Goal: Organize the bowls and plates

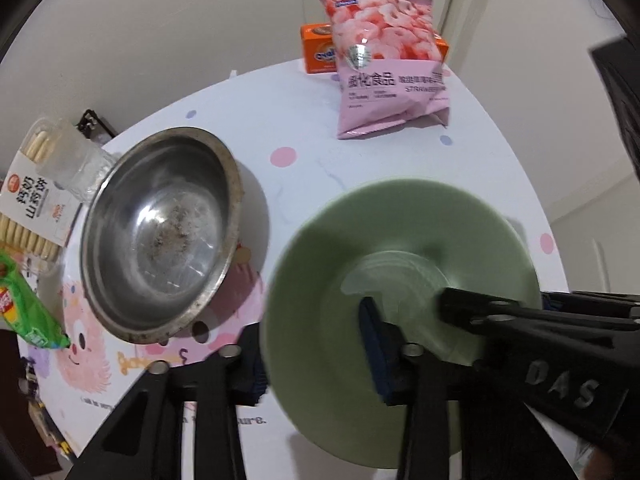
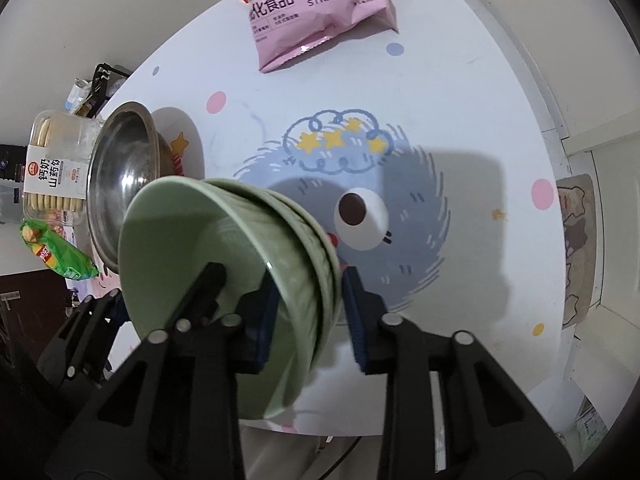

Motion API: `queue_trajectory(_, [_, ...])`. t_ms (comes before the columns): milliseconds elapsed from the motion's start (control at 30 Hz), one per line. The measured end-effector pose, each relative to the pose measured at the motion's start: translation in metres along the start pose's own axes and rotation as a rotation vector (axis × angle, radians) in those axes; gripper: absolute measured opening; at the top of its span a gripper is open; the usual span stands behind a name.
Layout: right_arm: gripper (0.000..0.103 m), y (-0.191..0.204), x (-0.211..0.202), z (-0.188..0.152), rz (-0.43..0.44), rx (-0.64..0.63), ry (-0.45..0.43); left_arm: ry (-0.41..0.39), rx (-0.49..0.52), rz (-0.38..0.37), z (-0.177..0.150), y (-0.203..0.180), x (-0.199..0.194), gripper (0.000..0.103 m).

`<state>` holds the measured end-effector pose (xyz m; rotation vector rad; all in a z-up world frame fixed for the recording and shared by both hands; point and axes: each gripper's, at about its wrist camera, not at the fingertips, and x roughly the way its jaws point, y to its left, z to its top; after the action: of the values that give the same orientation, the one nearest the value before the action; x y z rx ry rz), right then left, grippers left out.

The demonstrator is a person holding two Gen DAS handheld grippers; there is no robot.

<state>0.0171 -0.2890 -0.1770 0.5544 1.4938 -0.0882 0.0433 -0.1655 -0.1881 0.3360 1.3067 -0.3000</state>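
A stack of green bowls (image 2: 208,264) is held tilted above the table, and both grippers grip its rim. In the left wrist view the top green bowl (image 1: 384,248) fills the lower right; my left gripper (image 1: 316,360) is shut on its near rim, one pad inside and one outside. My right gripper (image 2: 308,316) is shut on the stack's right rim; its black finger also shows in the left wrist view (image 1: 520,332). A steel bowl (image 1: 160,232) stands on the table to the left, also seen in the right wrist view (image 2: 120,172).
A round white table (image 2: 460,92) with cartoon prints carries a pink snack bag (image 1: 388,64), an orange box (image 1: 318,50), a clear biscuit box (image 1: 36,184) and a green chip bag (image 1: 28,312). The walls and a door are close behind.
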Motion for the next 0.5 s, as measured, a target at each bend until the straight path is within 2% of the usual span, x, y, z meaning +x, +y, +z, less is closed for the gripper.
queue_trajectory(33, [0.019, -0.0004, -0.0012, -0.0003, -0.01, 0.001, -0.002, 0.005, -0.006, 0.003, 0.001, 0.0024, 0.0005, 0.023])
queue_trajectory(67, [0.019, -0.0012, -0.0024, -0.0008, -0.019, -0.005, -0.003, 0.013, -0.02, -0.004, 0.0009, 0.007, 0.0006, 0.018])
queue_trajectory(133, [0.018, 0.0008, -0.0021, -0.0016, -0.029, -0.019, -0.004, 0.014, -0.032, -0.021, 0.0015, 0.0106, 0.0006, 0.017])
queue_trajectory(267, [0.017, 0.0075, -0.0012, -0.0037, -0.07, -0.054, -0.012, 0.001, -0.018, -0.009, -0.0002, 0.0074, -0.0017, 0.015])
queue_trajectory(500, [0.016, 0.0071, -0.0019, -0.0048, -0.061, -0.06, -0.005, 0.013, -0.028, -0.044, 0.0018, 0.0109, -0.0015, 0.014])
